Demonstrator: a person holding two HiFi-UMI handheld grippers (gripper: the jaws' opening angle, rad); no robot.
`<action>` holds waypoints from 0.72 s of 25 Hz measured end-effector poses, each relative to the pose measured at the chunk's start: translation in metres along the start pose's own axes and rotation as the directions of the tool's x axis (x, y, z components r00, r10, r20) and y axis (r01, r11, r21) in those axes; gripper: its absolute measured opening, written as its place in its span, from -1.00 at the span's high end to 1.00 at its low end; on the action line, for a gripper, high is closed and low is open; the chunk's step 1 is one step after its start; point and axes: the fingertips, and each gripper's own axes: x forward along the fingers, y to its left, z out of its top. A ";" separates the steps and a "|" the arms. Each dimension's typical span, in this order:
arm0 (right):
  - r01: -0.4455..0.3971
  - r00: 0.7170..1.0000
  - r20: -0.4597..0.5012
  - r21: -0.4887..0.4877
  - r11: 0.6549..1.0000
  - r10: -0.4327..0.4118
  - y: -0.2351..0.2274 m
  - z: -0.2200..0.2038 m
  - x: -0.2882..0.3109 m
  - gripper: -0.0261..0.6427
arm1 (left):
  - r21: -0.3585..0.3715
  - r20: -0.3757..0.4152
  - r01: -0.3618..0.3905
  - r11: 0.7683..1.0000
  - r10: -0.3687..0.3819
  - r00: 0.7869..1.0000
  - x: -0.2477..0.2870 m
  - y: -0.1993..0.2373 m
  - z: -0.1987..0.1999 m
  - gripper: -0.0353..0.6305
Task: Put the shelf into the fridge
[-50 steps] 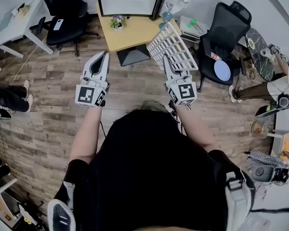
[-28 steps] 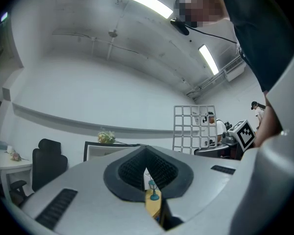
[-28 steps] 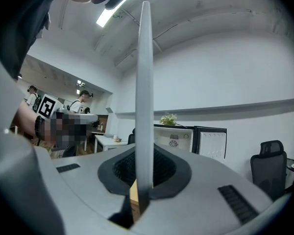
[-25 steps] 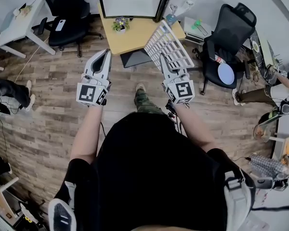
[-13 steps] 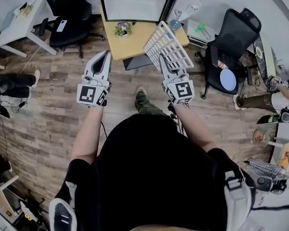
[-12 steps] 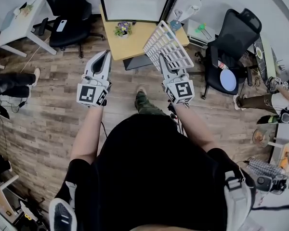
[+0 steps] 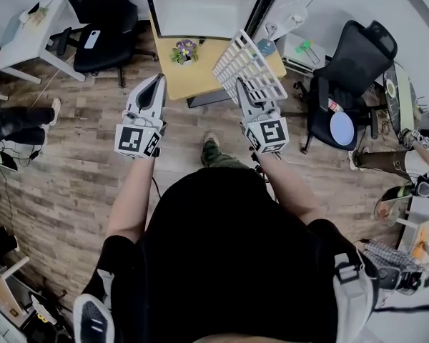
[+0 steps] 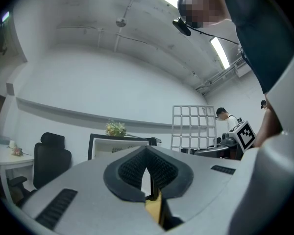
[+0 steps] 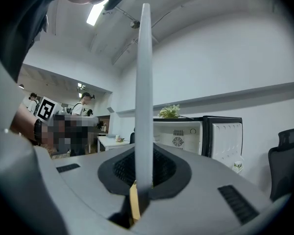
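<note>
shelf point(image 7: 249, 64) is up in the air, tilted, its near edge clamped in the right gripper point(image 7: 244, 90); it hangs over the wooden table point(image 7: 182, 73), with the open fridge point(image 7: 200, 9) just behind. The right gripper view shows it edge-on between the pads. left gripper point(image 7: 155, 84) has its jaws closed on each other with nothing in them, level with the right and apart from the shelf; potted plant point(image 7: 185, 49) on the table between them.

The person wears a black short-sleeved top point(image 7: 222, 256) and camouflage trousers point(image 7: 216, 156). The left gripper point(image 7: 156, 83) and right gripper point(image 7: 241, 88) are pale grey tapered shells with black ribbed pads point(image 8: 132, 168), each bearing a cube point(image 7: 136, 140) of black-and-white square markers.
</note>
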 end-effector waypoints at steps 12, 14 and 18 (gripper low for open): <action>-0.084 0.996 -0.014 0.010 0.996 0.084 -0.032 -0.015 0.049 0.80 | -0.010 -0.022 -0.044 0.999 0.044 0.999 0.061 0.027 -0.012 0.84; -0.098 0.995 -0.016 0.006 0.995 0.098 -0.037 -0.018 0.057 0.80 | -0.005 -0.027 -0.051 0.999 0.051 0.998 0.069 0.030 -0.014 0.84; -0.141 0.990 -0.012 -0.009 0.990 0.141 -0.047 -0.021 0.072 0.80 | -0.005 -0.030 -0.072 0.997 0.072 0.997 0.086 0.036 -0.018 0.84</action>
